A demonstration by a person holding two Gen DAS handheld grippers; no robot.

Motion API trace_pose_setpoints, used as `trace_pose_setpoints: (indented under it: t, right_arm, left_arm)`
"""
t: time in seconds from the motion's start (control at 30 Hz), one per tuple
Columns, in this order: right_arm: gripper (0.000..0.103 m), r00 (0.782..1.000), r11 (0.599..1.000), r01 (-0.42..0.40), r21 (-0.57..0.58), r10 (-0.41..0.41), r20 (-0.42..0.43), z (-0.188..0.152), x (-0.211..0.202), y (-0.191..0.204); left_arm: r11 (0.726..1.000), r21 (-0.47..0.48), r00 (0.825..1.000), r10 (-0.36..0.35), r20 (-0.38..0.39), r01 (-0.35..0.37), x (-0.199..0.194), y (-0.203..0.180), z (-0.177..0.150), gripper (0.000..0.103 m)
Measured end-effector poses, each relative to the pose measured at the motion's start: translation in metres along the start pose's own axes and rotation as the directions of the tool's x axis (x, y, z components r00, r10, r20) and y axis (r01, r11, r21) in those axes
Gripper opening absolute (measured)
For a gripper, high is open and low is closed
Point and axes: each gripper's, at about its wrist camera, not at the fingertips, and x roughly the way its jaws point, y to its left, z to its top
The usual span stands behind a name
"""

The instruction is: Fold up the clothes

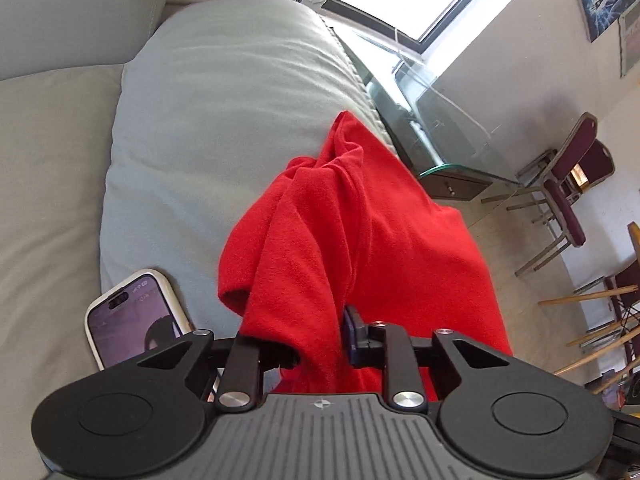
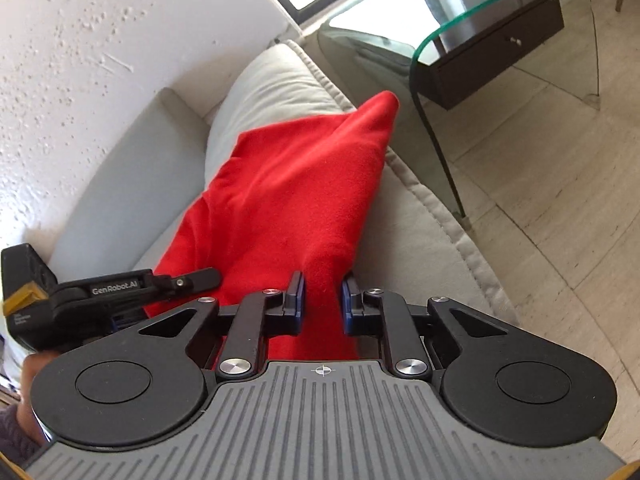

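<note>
A red cloth [image 1: 352,240] fills the middle of both pictures. It hangs from the two grippers and trails up over a pale sofa cushion [image 1: 224,120] toward the top of the frame. It looks like a soft fleece top. Which part is which cannot be told.

The left gripper [image 1: 320,344] has the cloth bunched between its fingers, and the fingers look closed on it. One finger is hidden under the red folds. The right gripper [image 2: 322,304] has a strip of the cloth running between its two blue pads [image 2: 347,300], with a narrow gap, and it looks pinched there.

The cloth seems light and floppy. It bends and wrinkles easily, so it will sag wherever it is not held. It does not look slippery or easy to break. A good place to hold it is likely a corner or a hem, so it can hang flat.

It is not folded neatly now.

In the right wrist view, at the lower left, the other gripper reads "GenRobot.AI". A phone [image 1: 136,312] lies at the lower left of the left wrist view; its screen writing is too small to read.
</note>
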Motion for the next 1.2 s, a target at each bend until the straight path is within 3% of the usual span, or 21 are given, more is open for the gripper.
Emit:
trace_pose_setpoints:
  t: [0.03,0.1,0.13,0.2,0.23,0.27,0.33,0.4,0.5,0.63,0.7,0.73,0.8,0.83,0.9,0.97,1.03,1.07,1.1,1.17,1.2]
  right_arm:
    - [0.019,1.000,1.000,0.015,0.012,-0.015,-0.026,-0.001,0.000,-0.001]
    - [0.023,0.994,0.998,0.067,0.021,-0.065,-0.083,-0.004,0.002,-0.004]
    - [0.024,0.991,0.996,0.090,0.021,-0.088,-0.103,-0.006,0.001,-0.006]
    - [0.044,0.991,0.993,0.117,-0.006,-0.117,-0.068,-0.011,-0.017,-0.005]
    - [0.047,0.990,0.991,0.131,-0.019,-0.131,-0.050,-0.013,-0.025,-0.005]
    - [0.047,0.990,0.990,0.137,-0.029,-0.138,-0.029,-0.015,-0.034,-0.005]
    - [0.046,0.995,0.996,0.089,-0.025,-0.088,0.040,-0.013,-0.044,0.000]
    - [0.032,0.991,0.997,0.056,-0.044,-0.050,0.125,-0.008,-0.049,0.011]
    - [0.025,0.970,0.990,0.083,-0.118,-0.052,0.239,0.014,-0.030,0.042]
    - [0.028,0.964,0.988,0.108,-0.106,-0.078,0.255,0.052,0.027,0.059]
    - [0.028,0.975,0.995,0.096,-0.037,-0.087,0.205,0.062,0.055,0.051]
    - [0.026,0.969,0.992,0.128,-0.020,-0.120,0.216,0.061,0.058,0.045]
    - [0.006,0.953,0.982,0.189,0.013,-0.186,0.237,0.059,0.066,0.032]
    - [0.002,0.942,0.974,0.224,0.033,-0.225,0.249,0.058,0.067,0.026]
    - [0.012,0.894,0.938,0.333,0.095,-0.346,0.284,0.056,0.052,0.012]
    - [0.012,0.873,0.918,0.366,0.154,-0.396,0.286,0.058,0.031,-0.004]
    - [0.013,0.886,0.925,0.339,0.171,-0.375,0.274,0.058,0.013,-0.006]
    - [0.019,0.892,0.930,0.333,0.153,-0.364,0.269,0.055,0.005,0.000]
    - [0.034,0.897,0.935,0.329,0.133,-0.353,0.265,0.052,-0.003,0.007]
    - [0.053,0.896,0.934,0.353,0.057,-0.355,0.266,0.042,-0.021,0.030]
    - [0.054,0.893,0.929,0.371,0.015,-0.361,0.270,0.037,-0.029,0.042]
  left_arm:
    - [0.999,0.006,0.999,0.032,-0.011,-0.032,-0.002,0.003,0.000,0.050]
    - [0.995,0.020,0.995,0.095,-0.031,-0.095,-0.005,0.008,0.000,0.056]
    - [0.992,0.038,0.993,0.119,-0.025,-0.118,-0.006,0.007,0.000,0.054]
    - [0.984,0.099,0.989,0.145,0.029,-0.147,-0.008,-0.003,-0.002,0.050]
    - [0.978,0.129,0.986,0.156,0.056,-0.162,-0.009,-0.007,-0.003,0.043]
    - [0.971,0.159,0.983,0.166,0.084,-0.178,-0.011,-0.012,-0.004,0.037]
    - [0.953,0.215,0.973,0.183,0.141,-0.211,-0.013,-0.022,-0.006,0.014]
    - [0.931,0.269,0.960,0.197,0.198,-0.246,-0.015,-0.032,-0.008,0.015]
    - [0.889,0.344,0.936,0.209,0.284,-0.302,-0.019,-0.046,-0.011,0.019]
    - [0.840,0.409,0.923,0.247,0.296,-0.356,0.025,-0.067,0.007,0.022]
    - [0.819,0.422,0.915,0.287,0.285,-0.388,0.045,-0.068,0.012,0.018]
    - [0.817,0.421,0.913,0.301,0.274,-0.395,0.048,-0.067,0.014,0.018]
    - [0.812,0.413,0.908,0.329,0.259,-0.412,0.045,-0.065,0.016,0.019]
    - [0.814,0.408,0.908,0.338,0.247,-0.414,0.042,-0.064,0.017,0.019]
    - [0.831,0.391,0.917,0.336,0.216,-0.396,0.031,-0.061,0.018,0.019]
    - [0.858,0.370,0.933,0.301,0.197,-0.355,0.016,-0.060,0.015,0.019]
    - [0.880,0.351,0.945,0.267,0.189,-0.319,-0.001,-0.062,0.009,0.020]
    - [0.888,0.345,0.949,0.254,0.186,-0.305,-0.009,-0.064,0.006,0.020]
    - [0.891,0.343,0.952,0.246,0.182,-0.296,-0.016,-0.066,0.003,0.024]
    - [0.897,0.348,0.959,0.226,0.174,-0.274,-0.035,-0.071,-0.005,0.034]
    - [0.897,0.355,0.962,0.213,0.173,-0.262,-0.045,-0.073,-0.009,0.039]
